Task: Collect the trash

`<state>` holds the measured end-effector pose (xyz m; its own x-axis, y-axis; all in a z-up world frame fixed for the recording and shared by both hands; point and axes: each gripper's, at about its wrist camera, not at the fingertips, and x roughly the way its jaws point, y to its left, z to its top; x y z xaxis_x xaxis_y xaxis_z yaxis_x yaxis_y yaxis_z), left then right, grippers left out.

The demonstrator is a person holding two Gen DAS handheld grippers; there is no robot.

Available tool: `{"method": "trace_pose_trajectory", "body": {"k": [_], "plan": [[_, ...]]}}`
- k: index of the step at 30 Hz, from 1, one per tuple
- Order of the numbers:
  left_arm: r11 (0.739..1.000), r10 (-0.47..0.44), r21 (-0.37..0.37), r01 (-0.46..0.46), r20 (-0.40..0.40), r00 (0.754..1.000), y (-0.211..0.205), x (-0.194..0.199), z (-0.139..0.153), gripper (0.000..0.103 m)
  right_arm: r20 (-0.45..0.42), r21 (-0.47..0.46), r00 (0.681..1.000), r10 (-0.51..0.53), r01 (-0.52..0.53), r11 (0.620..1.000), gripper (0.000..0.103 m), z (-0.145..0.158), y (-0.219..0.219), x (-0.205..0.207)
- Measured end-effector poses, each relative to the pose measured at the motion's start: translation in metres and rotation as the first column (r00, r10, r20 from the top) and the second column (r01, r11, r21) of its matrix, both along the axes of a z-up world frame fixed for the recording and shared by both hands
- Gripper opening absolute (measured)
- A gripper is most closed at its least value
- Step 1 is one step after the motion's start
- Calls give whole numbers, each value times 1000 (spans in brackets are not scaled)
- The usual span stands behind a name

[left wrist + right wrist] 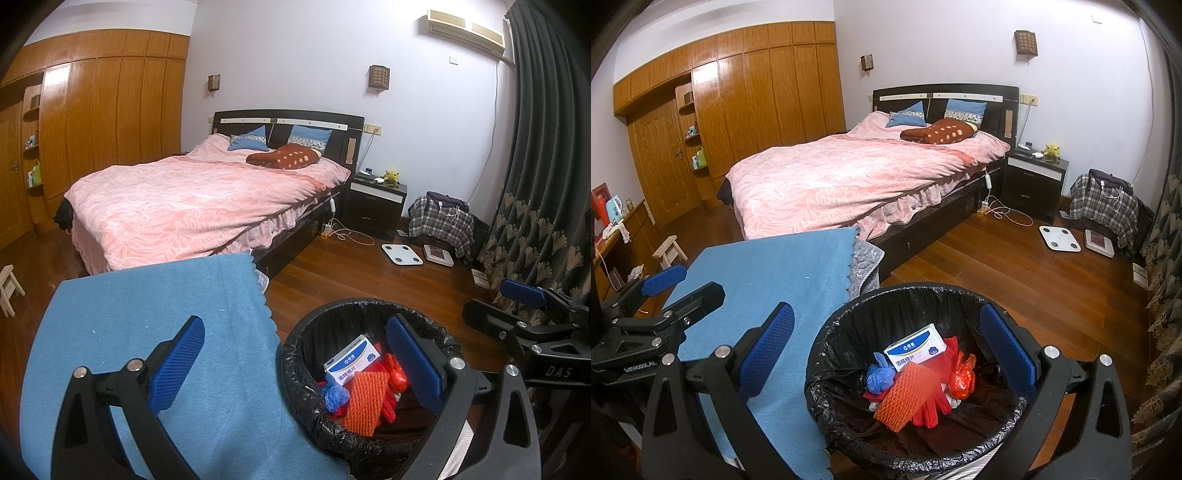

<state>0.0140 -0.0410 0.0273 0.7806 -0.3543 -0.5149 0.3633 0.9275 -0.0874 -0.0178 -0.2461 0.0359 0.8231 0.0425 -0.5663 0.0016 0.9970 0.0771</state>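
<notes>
A round bin with a black liner stands on the wood floor beside a table with a blue cloth. Inside lie a white and blue box, an orange foam net, a blue bag, a red glove and a red wrapper. My left gripper is open and empty, straddling the bin's left rim. My right gripper is open and empty above the bin. The right gripper also shows at the right edge of the left wrist view.
A bed with a pink cover stands behind the table. A nightstand, a white scale, a plaid-covered pile, a curtain and a small wooden stool stand around.
</notes>
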Motion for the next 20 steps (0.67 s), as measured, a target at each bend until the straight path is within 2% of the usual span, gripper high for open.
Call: {"method": "trace_pose_trajectory", "body": {"k": [20], "plan": [[1000, 2, 0, -2, -6, 1000, 1, 1, 0, 97, -2, 1, 1000, 1, -1, 1000, 98, 1, 1, 0]]}}
